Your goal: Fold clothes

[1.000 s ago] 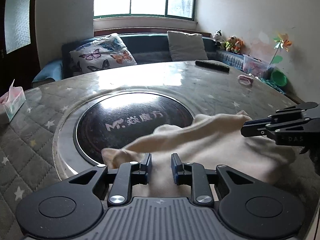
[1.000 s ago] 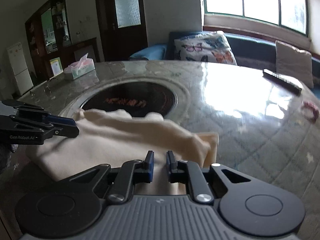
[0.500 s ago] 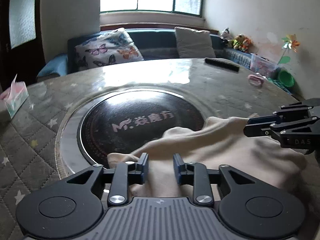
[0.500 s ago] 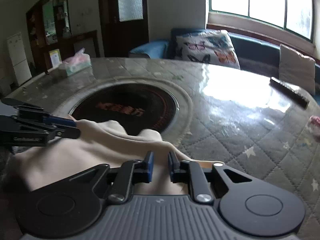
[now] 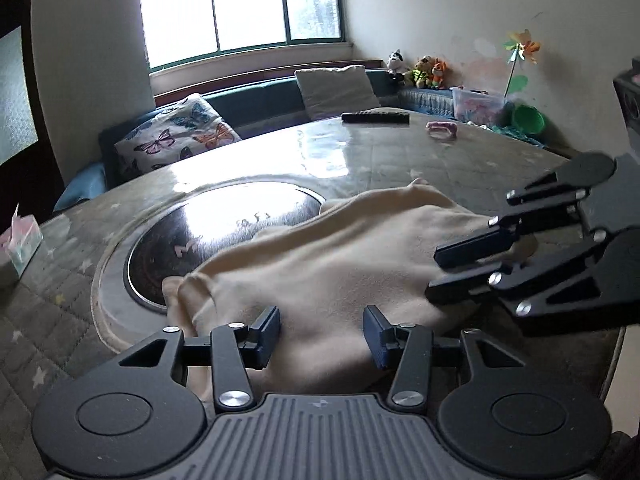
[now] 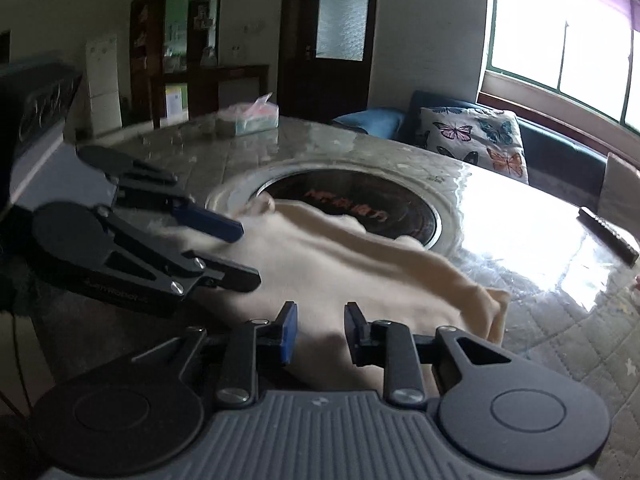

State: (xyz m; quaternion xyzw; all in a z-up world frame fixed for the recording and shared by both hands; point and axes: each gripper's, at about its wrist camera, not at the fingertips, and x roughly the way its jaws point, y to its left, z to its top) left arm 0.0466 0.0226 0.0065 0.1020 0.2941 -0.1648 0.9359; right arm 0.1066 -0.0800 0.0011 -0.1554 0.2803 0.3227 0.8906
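Note:
A cream garment (image 5: 328, 256) lies bunched on the round table, its far edge over the black hotplate (image 5: 224, 232). My left gripper (image 5: 322, 334) is low over the near part of the cloth. Its jaws are opening, and the cloth lies between and below the pads without being pinched. In the left wrist view my right gripper (image 5: 435, 276) reaches in from the right over the cloth's end. In the right wrist view the right gripper (image 6: 321, 330) is also opening over the garment (image 6: 340, 256), nothing pinched. The left gripper (image 6: 247, 256) shows on the left, jaws apart.
The table has a quilted star cover (image 5: 40, 344) under glass. A tissue box (image 5: 24, 244) stands at the left edge; a remote (image 5: 376, 117) and a pink item (image 5: 440, 129) lie at the far side. A sofa with a butterfly pillow (image 5: 176, 140) is behind.
Both pairs of jaws have spread apart and let go of the cloth edge. Both grippers have rolled and now look closer to each other. The garment has settled on the table.

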